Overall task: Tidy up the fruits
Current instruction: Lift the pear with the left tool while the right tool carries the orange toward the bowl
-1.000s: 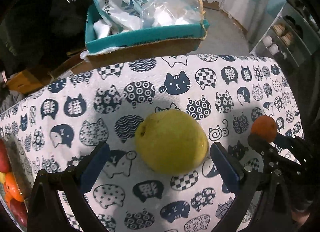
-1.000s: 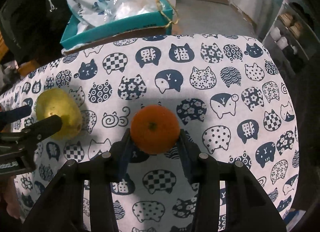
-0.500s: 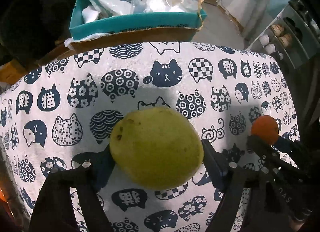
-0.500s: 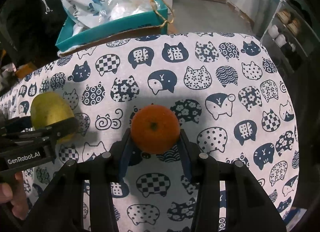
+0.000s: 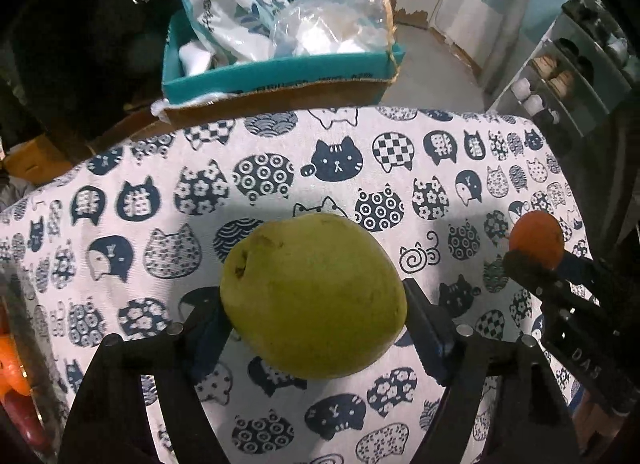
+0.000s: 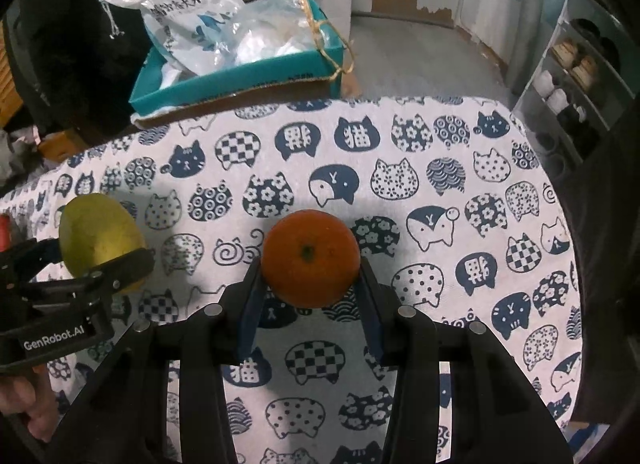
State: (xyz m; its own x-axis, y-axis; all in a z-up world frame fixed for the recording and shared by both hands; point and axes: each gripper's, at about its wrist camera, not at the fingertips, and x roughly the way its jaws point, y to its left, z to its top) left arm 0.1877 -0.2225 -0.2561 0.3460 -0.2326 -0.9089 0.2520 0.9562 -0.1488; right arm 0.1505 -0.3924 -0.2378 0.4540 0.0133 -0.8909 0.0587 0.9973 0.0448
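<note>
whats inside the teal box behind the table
The teal box holds a printed white bag and clear plastic bags. They cover whatever lies beneath them, so the box's bottom cannot be seen.

Matt woven tablecloth [image 5: 168, 168] (cat print), dimpled orange [image 6: 310, 258], crinkly glossy plastic bags [image 5: 320, 24]

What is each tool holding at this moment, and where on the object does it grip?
The left tool clamps the green pear across its widest sides; the right tool clamps the orange across its lower sides.
</note>
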